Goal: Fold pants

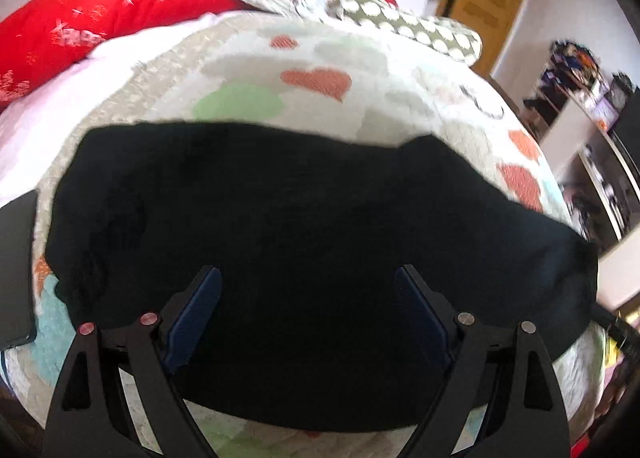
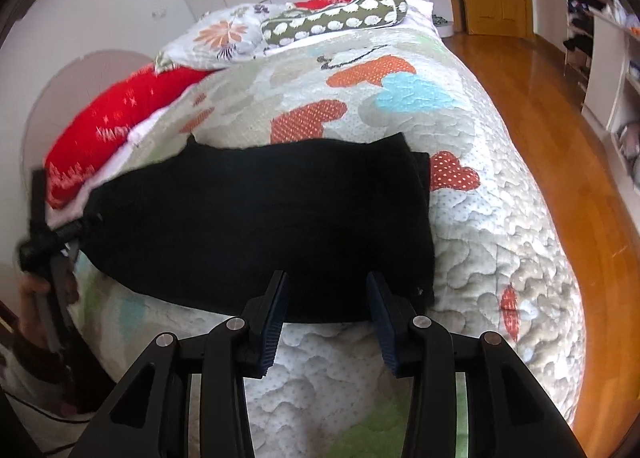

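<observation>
I am looking over a bed (image 2: 500, 217) under a heart-print quilt, where the black pants (image 2: 260, 217) are lying flat as a broad band across the middle — already doubled, I judge, with another fold to come. My left gripper (image 1: 308, 278) is hovering over the cloth, fingers spread wide and pinching nothing. My right gripper (image 2: 326, 286) is nearing the pants' near edge, fingers half apart, empty — next I must pinch that hem on both sides.
</observation>
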Available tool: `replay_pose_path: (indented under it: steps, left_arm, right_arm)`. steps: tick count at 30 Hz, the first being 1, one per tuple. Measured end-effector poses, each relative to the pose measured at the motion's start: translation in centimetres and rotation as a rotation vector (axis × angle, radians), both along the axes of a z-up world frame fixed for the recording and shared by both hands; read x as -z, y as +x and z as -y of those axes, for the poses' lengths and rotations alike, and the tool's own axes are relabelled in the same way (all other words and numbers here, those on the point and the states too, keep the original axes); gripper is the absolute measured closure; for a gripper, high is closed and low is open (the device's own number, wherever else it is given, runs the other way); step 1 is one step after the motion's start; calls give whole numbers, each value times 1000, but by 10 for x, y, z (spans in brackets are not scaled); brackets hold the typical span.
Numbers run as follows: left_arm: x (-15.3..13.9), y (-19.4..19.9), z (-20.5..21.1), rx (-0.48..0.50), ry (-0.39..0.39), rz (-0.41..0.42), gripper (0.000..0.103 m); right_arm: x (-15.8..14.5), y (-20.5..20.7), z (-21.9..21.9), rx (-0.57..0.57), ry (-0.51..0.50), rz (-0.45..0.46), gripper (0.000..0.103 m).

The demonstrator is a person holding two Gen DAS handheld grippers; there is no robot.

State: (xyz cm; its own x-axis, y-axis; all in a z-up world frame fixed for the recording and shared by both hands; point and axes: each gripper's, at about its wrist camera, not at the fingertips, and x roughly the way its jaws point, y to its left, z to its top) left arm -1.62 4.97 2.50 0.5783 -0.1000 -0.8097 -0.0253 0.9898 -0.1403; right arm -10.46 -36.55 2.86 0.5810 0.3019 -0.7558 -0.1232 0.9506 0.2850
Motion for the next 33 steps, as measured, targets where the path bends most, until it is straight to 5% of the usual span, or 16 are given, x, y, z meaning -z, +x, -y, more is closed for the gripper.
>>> replay_pose_path:
  steps: [1, 3, 13, 19, 27, 30, 32, 33]
  left_arm:
    - [0, 0, 4, 25, 7, -4, 14]
    - [-5, 0, 20, 87, 15, 4, 14]
    - [-41, 27, 182, 642, -66, -1, 14]
    - [-25, 58, 277, 908, 6, -67, 14]
    - [3, 82, 352, 1078, 116, -158, 14]
    - [10, 89, 356, 1052, 73, -154, 17]
    - [9, 89, 355, 1046, 62, -132, 29]
    - [9, 89, 354, 1042, 51, -127, 32]
  right_arm:
    - [-2, -2, 4, 13, 29, 1, 60]
    - [-6, -11, 19, 58, 107, 0, 40]
    - [11, -24, 49, 125, 224, 2, 38]
    - [18, -26, 51, 113, 265, 44, 31]
    - [24, -21, 49, 91, 298, 62, 25]
    - [28, -13, 48, 128, 331, 60, 25]
    - [30, -6, 41, 133, 318, 66, 34]
    - [31, -3, 38, 134, 308, 66, 52]
